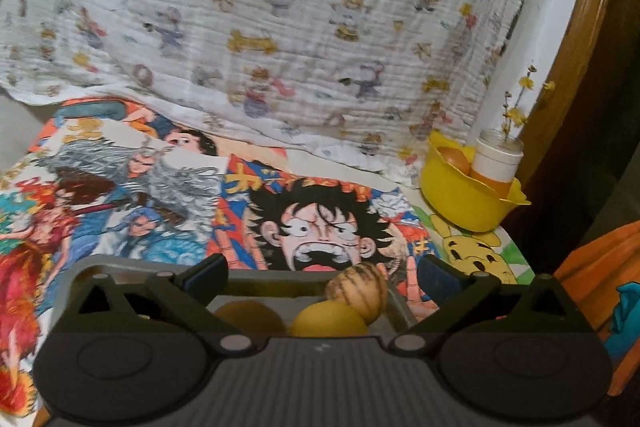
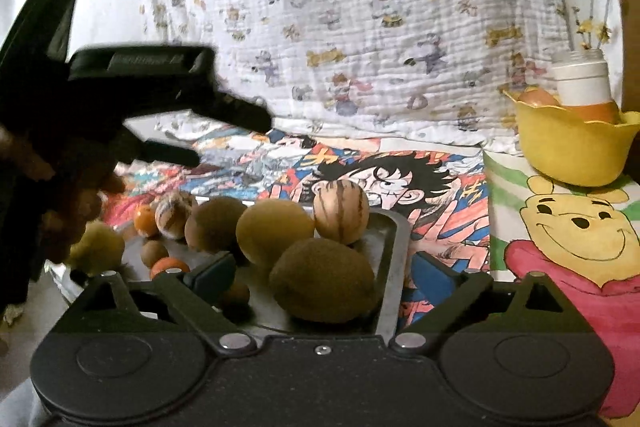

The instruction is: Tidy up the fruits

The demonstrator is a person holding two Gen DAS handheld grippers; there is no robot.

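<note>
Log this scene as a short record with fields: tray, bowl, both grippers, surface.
tray: metal tray holding mixed fruits, among them a kiwi, a yellow fruit and a striped fruit
bowl: yellow bowl at far right, holding an orange fruit and a white jar
left gripper: open, empty, above the tray's left end
right gripper: open, kiwi between the fingers, pads not pressing it
surface: cartoon-print cloth

Cartoon cloths (image 1: 304, 27) (white jar (image 2: 582, 83))
</note>
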